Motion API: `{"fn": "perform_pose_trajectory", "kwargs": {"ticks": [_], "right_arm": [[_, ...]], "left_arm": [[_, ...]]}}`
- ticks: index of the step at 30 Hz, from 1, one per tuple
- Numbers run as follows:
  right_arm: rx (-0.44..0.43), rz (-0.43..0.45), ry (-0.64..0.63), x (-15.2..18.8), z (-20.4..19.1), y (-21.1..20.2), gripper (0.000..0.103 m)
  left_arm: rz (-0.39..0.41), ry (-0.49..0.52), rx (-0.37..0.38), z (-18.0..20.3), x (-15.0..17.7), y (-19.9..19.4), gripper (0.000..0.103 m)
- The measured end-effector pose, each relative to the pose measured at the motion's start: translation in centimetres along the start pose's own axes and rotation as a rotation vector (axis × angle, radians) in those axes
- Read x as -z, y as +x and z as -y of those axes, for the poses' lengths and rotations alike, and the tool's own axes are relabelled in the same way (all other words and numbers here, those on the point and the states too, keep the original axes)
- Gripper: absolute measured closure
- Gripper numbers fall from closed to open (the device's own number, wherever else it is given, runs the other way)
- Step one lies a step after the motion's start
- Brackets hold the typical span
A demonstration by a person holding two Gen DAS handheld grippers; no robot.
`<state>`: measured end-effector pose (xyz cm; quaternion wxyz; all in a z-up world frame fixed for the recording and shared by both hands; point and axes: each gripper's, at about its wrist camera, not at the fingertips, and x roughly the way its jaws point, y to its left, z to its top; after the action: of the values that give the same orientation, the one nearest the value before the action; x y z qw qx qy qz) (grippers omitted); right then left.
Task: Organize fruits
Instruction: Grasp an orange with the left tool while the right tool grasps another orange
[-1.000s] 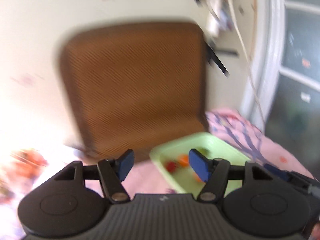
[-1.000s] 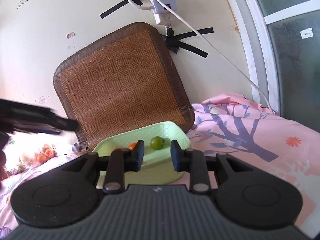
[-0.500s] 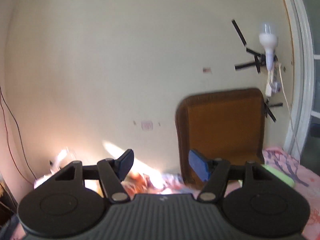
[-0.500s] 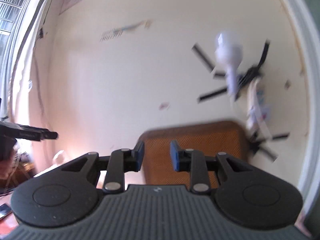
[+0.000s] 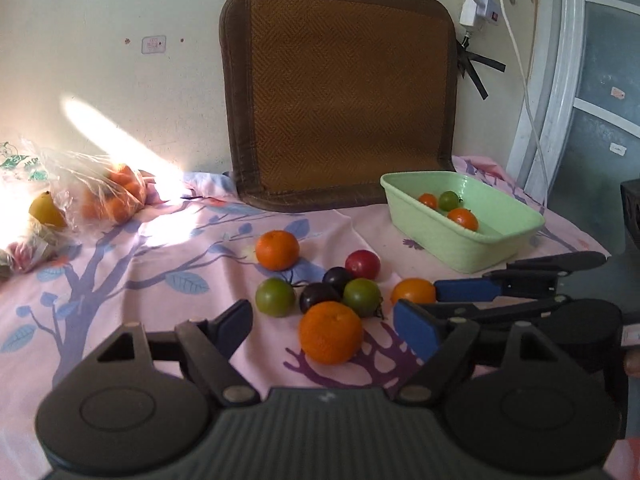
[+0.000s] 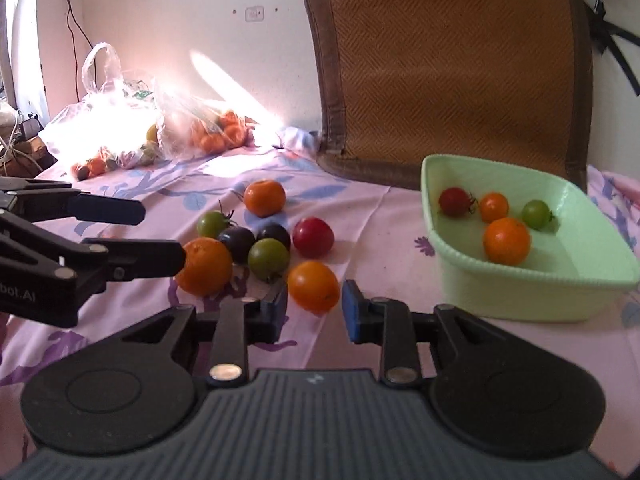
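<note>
Several loose fruits lie in a cluster on the pink cloth: a large orange (image 5: 331, 332) (image 6: 204, 266), an orange tomato (image 5: 413, 291) (image 6: 313, 286), green tomatoes (image 5: 275, 297) (image 6: 268, 258), dark ones (image 6: 237, 238), a red one (image 5: 362, 264) (image 6: 313, 237), and a mandarin (image 5: 277, 249) (image 6: 264, 197). A green tray (image 5: 468, 254) (image 6: 532, 292) holds several small fruits. My left gripper (image 5: 322, 326) is open, its jaws either side of the large orange. My right gripper (image 6: 314, 312) is open, just in front of the orange tomato.
A brown woven cushion (image 5: 340, 96) (image 6: 448, 68) leans on the wall behind the tray. Plastic bags of fruit (image 5: 108, 192) (image 6: 160, 132) lie at the far left. A power strip and cable (image 5: 480, 0) hang at the top right.
Both grippers swung down from facing the wall to the cloth. They now hover low over the fruit cluster, both open.
</note>
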<state>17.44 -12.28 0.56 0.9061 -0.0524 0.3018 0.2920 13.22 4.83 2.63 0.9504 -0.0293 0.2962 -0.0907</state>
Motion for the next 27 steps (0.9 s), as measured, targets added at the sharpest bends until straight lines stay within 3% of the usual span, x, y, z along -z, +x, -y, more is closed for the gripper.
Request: {"fn": "perform_pose_trajectory", "kwargs": {"ticks": [1,2,7,9,10,11,14,18,27], "right_arm": [[0.002,0.005,-0.003,0.0,0.0,0.2,0.054],[0.0,0.008,-0.009,-0.1,-0.1,0.3,0.051],[0.003,0.001,-0.025,0.0,-0.3,1.4,0.052],[0.002,-0.01,-0.013,-0.1,-0.1,1.8,0.053],[0.009,-0.007,-0.013,-0.1,-0.1,1.8,0.062],[0.011,-0.007,-0.014,-0.1,-0.1,1.8,0.07],[0.025,0.001,0.012,0.3,-0.1,0.8,0.07],[0.048,0.059,0.044,2.0,-0.4,-3.0,0.07],[0.196,0.132,0.191,9.5,-0.6,-12.0,0.07]], "left_arm": [[-0.006,-0.007,0.008,-0.1,0.1,0.1,0.023],[-0.011,-0.006,0.011,0.0,0.2,0.3,0.023],[-0.04,0.008,0.0,0.2,0.8,1.1,0.032],[-0.052,0.001,-0.002,0.1,0.9,1.6,0.041],[-0.062,0.002,-0.004,0.1,1.1,1.9,0.054],[-0.077,-0.004,0.009,0.0,1.3,2.3,0.061],[-0.075,-0.03,0.016,0.3,1.6,1.5,0.062],[-0.054,-0.021,0.089,2.1,2.2,-0.8,0.062],[-0.074,0.092,0.265,9.0,5.2,-4.3,0.062]]}}
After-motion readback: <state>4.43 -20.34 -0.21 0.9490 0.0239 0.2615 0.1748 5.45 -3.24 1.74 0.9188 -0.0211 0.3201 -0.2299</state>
